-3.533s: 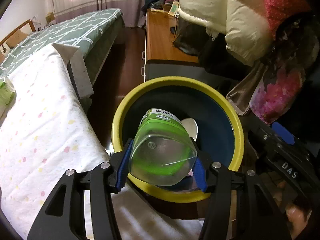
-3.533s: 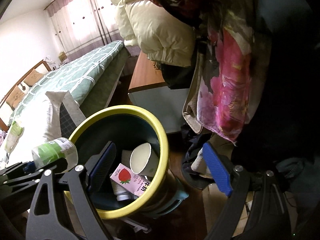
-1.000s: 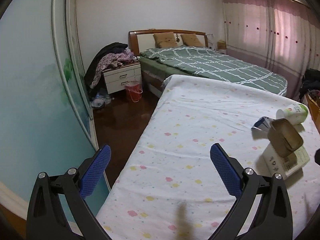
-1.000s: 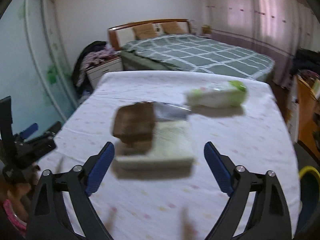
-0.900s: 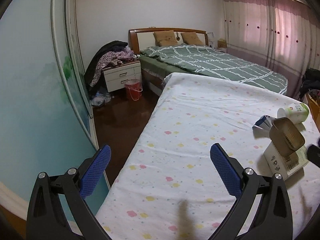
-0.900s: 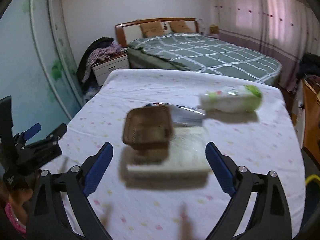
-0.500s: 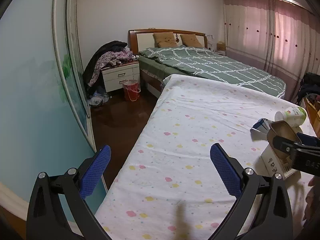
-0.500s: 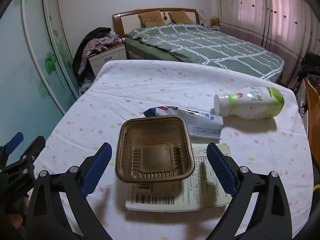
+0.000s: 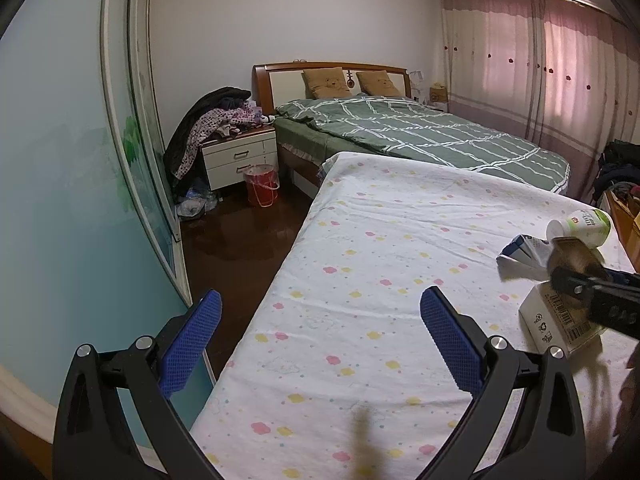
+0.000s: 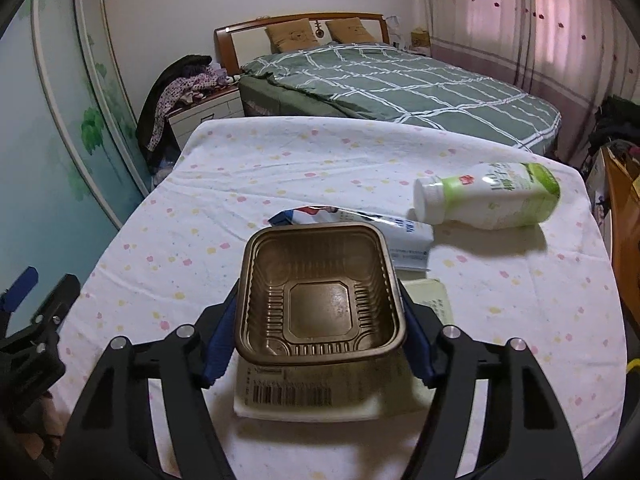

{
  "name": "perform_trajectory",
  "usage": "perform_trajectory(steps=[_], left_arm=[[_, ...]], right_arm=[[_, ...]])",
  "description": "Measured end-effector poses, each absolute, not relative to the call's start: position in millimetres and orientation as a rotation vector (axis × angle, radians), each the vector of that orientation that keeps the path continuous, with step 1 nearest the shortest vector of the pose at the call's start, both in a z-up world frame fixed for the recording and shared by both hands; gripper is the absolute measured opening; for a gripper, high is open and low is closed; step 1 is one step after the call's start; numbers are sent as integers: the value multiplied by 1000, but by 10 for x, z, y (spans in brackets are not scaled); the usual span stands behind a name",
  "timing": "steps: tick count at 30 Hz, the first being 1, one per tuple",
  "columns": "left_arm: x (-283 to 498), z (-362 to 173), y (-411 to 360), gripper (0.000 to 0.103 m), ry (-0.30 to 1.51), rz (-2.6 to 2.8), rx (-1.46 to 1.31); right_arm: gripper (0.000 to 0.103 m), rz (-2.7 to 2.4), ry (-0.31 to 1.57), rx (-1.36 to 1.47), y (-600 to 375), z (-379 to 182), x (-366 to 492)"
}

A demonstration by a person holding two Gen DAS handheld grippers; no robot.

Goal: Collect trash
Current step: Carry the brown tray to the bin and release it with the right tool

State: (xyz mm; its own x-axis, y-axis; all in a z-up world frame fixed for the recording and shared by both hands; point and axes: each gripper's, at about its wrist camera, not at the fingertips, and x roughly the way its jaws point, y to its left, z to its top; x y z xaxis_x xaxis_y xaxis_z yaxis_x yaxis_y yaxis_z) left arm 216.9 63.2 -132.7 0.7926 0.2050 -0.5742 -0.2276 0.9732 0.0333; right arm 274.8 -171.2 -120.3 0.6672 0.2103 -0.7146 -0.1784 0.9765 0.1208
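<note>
Since half a second ago, the right gripper [image 10: 318, 334] has closed in on the tray [image 10: 318, 296], which was sitting free between wide pads. In the right wrist view, the tray is now being clamped at both sides by the blue pads [image 10: 218, 338]. It is brown, ribbed, glossy plastic, open side facing the camera, held over a white box [image 10: 304, 398] with a barcode. A bottle [image 10: 486, 200] with a green label is lying on its side beyond, near a flattened pouch [image 10: 400, 232], all on the dotted sheet [image 10: 248, 184].

In the left wrist view, the left gripper [image 9: 320, 336] is being held with jaws wide apart over the sheet [image 9: 380, 280], gripping nothing. The tray [image 9: 576, 260] is blurred at the far right.
</note>
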Motion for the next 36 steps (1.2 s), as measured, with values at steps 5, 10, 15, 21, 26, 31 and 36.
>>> perform_trajectory(steps=[5, 10, 15, 21, 26, 31, 36], left_arm=[[2164, -1331, 614, 98, 611, 229, -35], [2146, -1329, 604, 98, 603, 225, -33], [2139, -1323, 558, 98, 605, 204, -24], [2165, -1336, 428, 98, 633, 158, 3], [2156, -1329, 273, 98, 655, 116, 28], [2124, -1212, 111, 98, 654, 45, 6], [2113, -1154, -99, 98, 643, 18, 41]], right_arm=[[66, 192, 775, 76, -1956, -1026, 2496], [66, 62, 720, 143, -2545, -968, 2158], [66, -200, 689, 207, -3381, -1056, 1742], [66, -513, 678, 287, -4363, -1193, 1210], [67, -664, 688, 351, -4913, -1331, 978], [68, -722, 699, 375, -5099, -1425, 948], [81, -734, 716, 401, -5172, -1519, 955]])
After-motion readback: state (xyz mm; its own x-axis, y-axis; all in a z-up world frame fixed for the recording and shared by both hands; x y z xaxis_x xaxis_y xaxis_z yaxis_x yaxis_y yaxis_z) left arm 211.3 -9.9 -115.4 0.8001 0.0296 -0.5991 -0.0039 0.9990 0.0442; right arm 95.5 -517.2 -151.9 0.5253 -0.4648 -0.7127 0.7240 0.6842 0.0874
